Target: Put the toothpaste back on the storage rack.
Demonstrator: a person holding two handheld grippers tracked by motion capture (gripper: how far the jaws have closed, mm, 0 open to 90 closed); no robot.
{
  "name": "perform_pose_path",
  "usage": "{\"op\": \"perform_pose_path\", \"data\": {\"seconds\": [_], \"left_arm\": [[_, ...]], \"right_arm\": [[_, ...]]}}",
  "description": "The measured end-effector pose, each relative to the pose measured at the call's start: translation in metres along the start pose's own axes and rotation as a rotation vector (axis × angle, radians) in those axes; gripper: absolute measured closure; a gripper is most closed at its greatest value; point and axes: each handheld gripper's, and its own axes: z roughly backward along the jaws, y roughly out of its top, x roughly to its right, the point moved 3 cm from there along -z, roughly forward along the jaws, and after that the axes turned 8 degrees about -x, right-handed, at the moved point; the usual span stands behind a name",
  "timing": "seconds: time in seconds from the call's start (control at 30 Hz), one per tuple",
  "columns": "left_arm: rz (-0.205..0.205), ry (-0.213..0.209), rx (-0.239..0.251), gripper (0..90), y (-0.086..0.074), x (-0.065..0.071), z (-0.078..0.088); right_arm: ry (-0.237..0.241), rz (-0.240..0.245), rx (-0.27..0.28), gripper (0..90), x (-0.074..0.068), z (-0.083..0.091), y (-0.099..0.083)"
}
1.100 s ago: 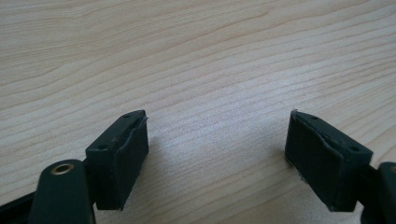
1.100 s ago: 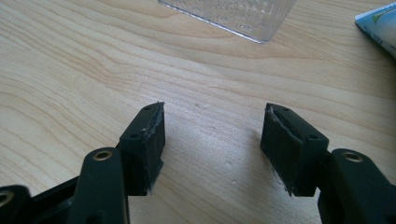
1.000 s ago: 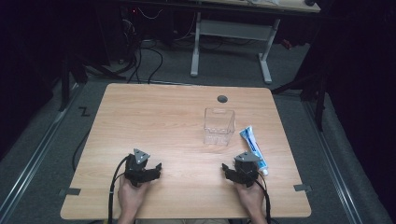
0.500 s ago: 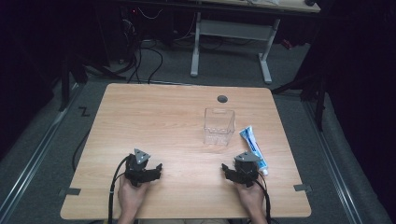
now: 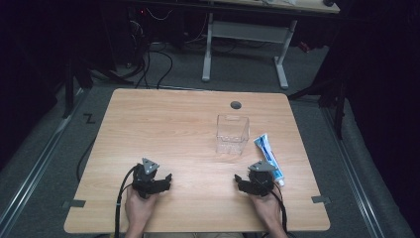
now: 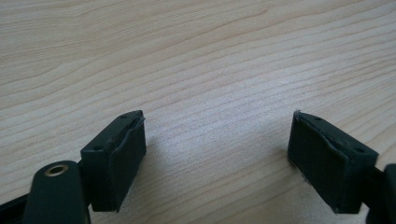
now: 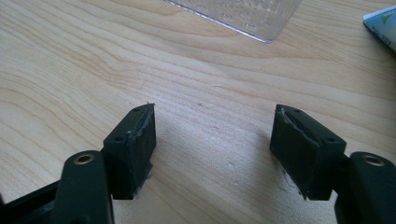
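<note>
A wooden table is set on grey carpet in a dark room. Both the left gripper and the right gripper are spread wide, empty. A clear box and a tube are seen from the high view.

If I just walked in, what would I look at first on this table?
Probably the clear plastic box standing upright toward the far right of the wooden table, with a blue and white tube lying just to its right. Near the front edge, two hands hold black grippers, the left gripper and the right gripper, both with jaws open over bare wood.
</note>
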Motion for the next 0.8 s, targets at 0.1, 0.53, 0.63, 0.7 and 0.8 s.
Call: {"op": "perform_pose_path", "data": {"seconds": [0.1,0.53,0.63,0.7,0.8], "left_arm": [[0.001,0.001,0.002,19.7,0.0,0.0,0.0],[0.001,0.001,0.002,19.7,0.0,0.0,0.0],[0.001,0.001,0.002,19.7,0.0,0.0,0.0],[0.001,0.001,0.002,19.8,0.0,0.0,0.0],[0.001,0.001,0.002,19.8,0.0,0.0,0.0]], "right_arm": [[-0.016,-0.024,-0.001,29.1,0.002,0.0,0.0],[-0.078,-0.02,0.013,28.5,0.004,0.001,0.001],[-0.087,-0.021,0.031,28.6,0.005,0.004,0.001],[-0.088,-0.011,0.053,30.4,0.006,0.008,0.002],[-0.095,0.0,0.059,30.3,0.008,0.011,0.002]]}}
